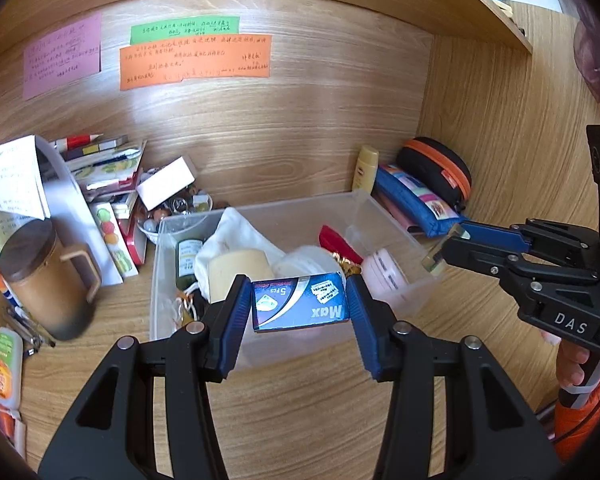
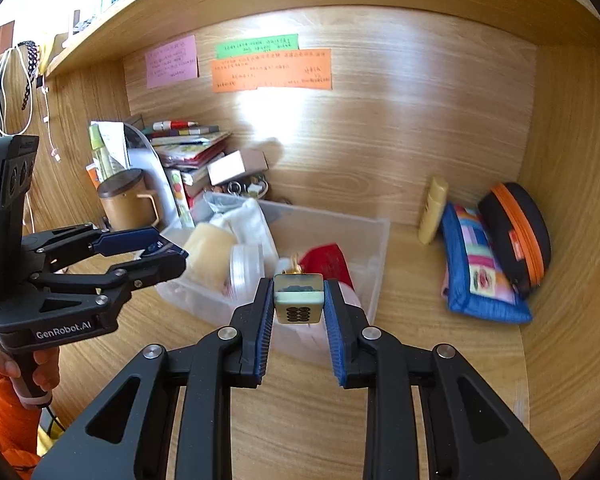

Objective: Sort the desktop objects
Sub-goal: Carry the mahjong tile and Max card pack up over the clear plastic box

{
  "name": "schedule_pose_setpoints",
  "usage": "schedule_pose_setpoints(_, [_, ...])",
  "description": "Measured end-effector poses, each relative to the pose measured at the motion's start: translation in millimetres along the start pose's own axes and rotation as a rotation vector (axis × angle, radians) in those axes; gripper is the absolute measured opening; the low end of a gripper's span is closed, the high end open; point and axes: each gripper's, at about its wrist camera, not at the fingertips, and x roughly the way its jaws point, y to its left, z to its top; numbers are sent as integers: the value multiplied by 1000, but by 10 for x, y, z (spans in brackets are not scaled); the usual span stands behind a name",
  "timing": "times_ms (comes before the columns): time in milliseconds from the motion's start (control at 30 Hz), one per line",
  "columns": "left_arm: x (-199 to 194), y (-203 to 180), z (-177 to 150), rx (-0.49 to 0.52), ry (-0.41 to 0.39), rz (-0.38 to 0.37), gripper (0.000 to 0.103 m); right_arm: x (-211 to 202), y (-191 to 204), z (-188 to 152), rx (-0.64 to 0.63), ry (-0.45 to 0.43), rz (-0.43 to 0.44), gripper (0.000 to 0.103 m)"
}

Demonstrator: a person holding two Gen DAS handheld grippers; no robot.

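Note:
My left gripper (image 1: pixel 299 304) is shut on a small blue box (image 1: pixel 300 302) marked "Max 5 pcs", held in the air just in front of the clear plastic bin (image 1: pixel 384 216). In the right wrist view my right gripper (image 2: pixel 299 300) is shut on a pale green mahjong tile (image 2: pixel 299 298) with black dots on its face, also above the bin's (image 2: pixel 374 240) near side. Each gripper shows in the other's view: the right gripper (image 1: pixel 440 254) with the tile at the right, the left gripper (image 2: pixel 168 250) with the blue box at the left. The bin holds a white cloth, a tape roll, a small bottle and red items.
A brown lidded mug (image 1: pixel 48 276), papers and stacked books (image 1: pixel 100 160) crowd the left. A yellow bottle (image 1: pixel 366 168), a blue patchwork pouch (image 2: pixel 480 272) and a black-and-orange case (image 2: pixel 516 236) lie at the right against the side wall. Coloured notes (image 1: pixel 194 62) hang on the back panel below a shelf.

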Motion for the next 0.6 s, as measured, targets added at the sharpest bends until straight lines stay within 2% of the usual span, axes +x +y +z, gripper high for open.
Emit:
schedule_pose_setpoints(300, [123,17,206,-4,0,-3,48,142,-34,222,-14,-12,25,22])
schedule_pose_setpoints(400, [188,53,279,-18,11,-52,48,207,-99,275,-7,-11,25,22])
schedule_pose_setpoints(600, [361,75,430,-24,27,-70,48,371,-246,370,8,0,17,22])
